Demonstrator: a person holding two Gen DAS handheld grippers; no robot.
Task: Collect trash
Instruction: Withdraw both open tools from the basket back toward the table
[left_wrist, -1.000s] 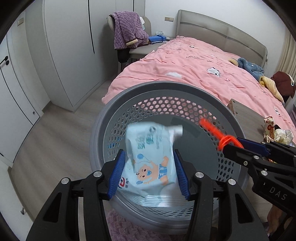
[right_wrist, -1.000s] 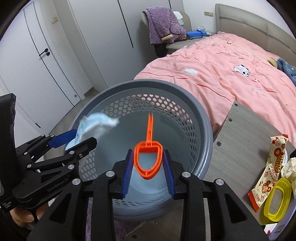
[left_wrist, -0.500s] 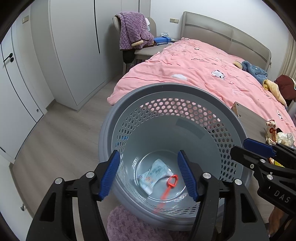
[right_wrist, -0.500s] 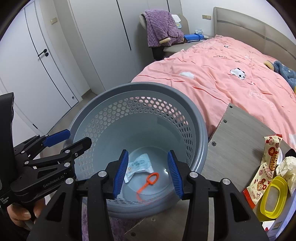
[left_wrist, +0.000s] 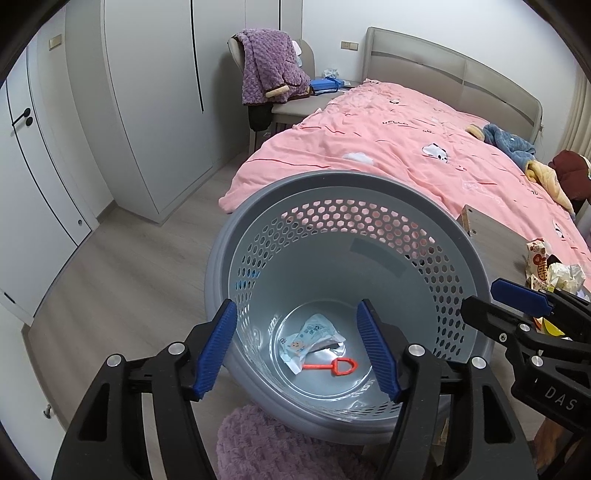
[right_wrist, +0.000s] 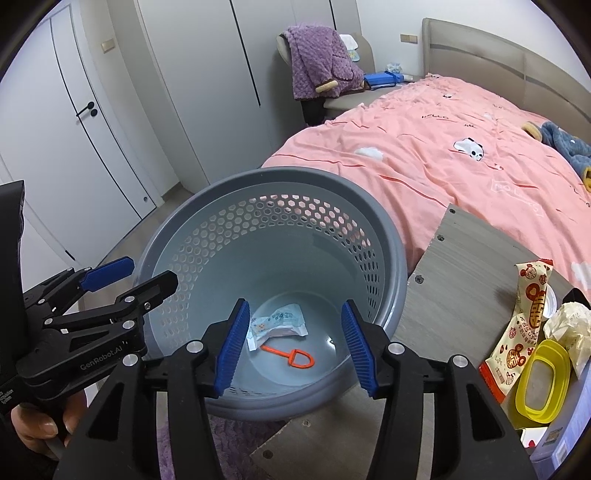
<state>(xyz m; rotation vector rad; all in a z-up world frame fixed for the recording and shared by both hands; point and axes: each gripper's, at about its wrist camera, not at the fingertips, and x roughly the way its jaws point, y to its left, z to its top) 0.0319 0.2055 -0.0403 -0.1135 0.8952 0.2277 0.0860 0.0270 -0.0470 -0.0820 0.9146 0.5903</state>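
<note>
Left wrist view first: the left tool (left_wrist: 297, 350) hangs over the mouth of the grey basket (left_wrist: 369, 181), its blue-padded fingers (left_wrist: 218, 350) spread wide apart with nothing between them. Down on the basket floor lies a pale blue wrapper (left_wrist: 312, 341), and just beside it, touching its lower edge, an orange plastic scoop (left_wrist: 334, 366) lying flat. Off to the right, the right tool (left_wrist: 496, 306) pokes in above the basket rim, jaws parted and empty. Behind it, at the frame edge, a snack packet (left_wrist: 537, 264) and crumpled paper (left_wrist: 565, 277) sit on the tabletop (left_wrist: 487, 229). The pink bed (left_wrist: 388, 147) fills the background, and a purple rug (left_wrist: 273, 443) shows under the basket.

Over to the right wrist view: the right tool (right_wrist: 293, 343) is likewise poised above the basket (right_wrist: 258, 177), fingers wide apart, gripping nothing. Between them, at the bottom of the basket, the wrapper (right_wrist: 279, 325) and the orange scoop (right_wrist: 291, 357) rest side by side. The left tool (right_wrist: 127, 277) comes in from the left at rim level, jaws open. On the tabletop (right_wrist: 461, 273) to the right, well apart from the basket, lie the red-and-cream snack packet (right_wrist: 522, 325), the crumpled paper (right_wrist: 570, 328) and a yellow-rimmed lid (right_wrist: 541, 384) overlapping the packet's lower end.
</note>
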